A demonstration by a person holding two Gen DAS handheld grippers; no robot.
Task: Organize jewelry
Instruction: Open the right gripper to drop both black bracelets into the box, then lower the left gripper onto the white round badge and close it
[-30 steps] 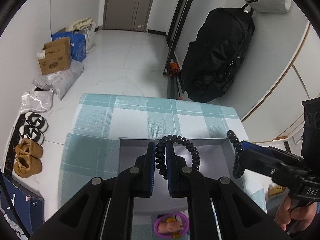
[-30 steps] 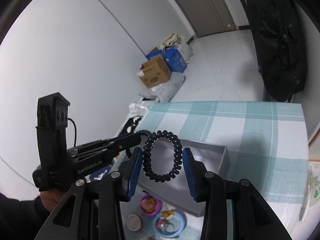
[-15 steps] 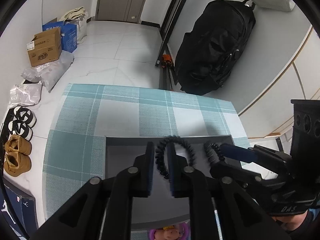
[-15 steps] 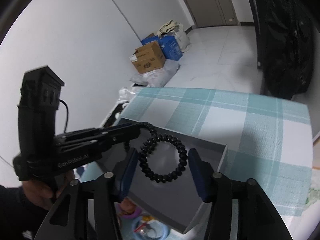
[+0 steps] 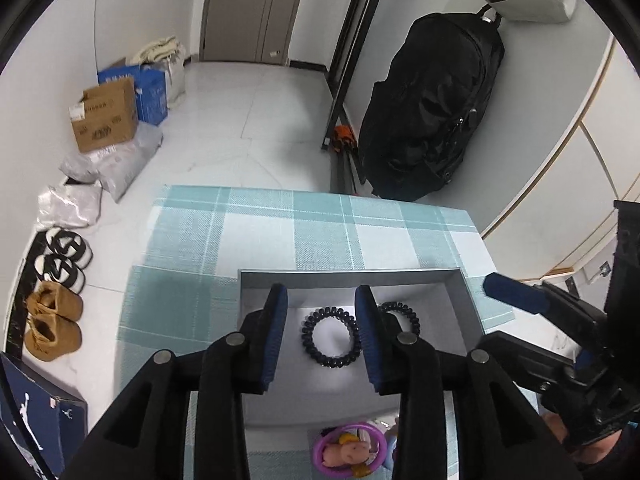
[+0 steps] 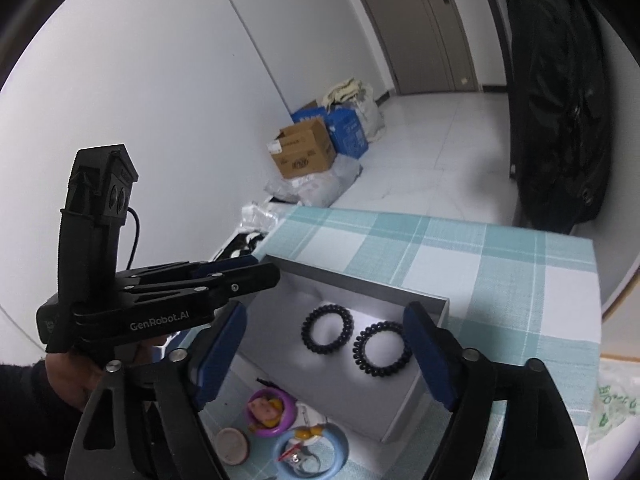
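Two black spiral bracelets lie flat on the floor of the open grey box (image 5: 348,274) (image 6: 360,280). The left bracelet (image 5: 330,338) (image 6: 327,330) rests free below my left gripper (image 5: 321,294), whose jaws are opening with nothing pressed between them. My right finger half hides the right bracelet (image 5: 400,316) (image 6: 382,348) in the left wrist view. Above the box, my right gripper (image 6: 326,314) is opening wide, both bracelets lying loose beneath it. The left gripper (image 6: 248,270) reaches in over the box's left rim.
The box sits on a teal checked tablecloth (image 5: 320,232). In front of it lie a purple ring with a pig toy (image 6: 270,406), a blue ring (image 6: 312,450) and a small round lid (image 6: 232,446). A black bag (image 5: 432,120) hangs beyond the table.
Each gripper held a bracelet above the box. Both have opened, and the two bracelets now lie side by side on the box floor.
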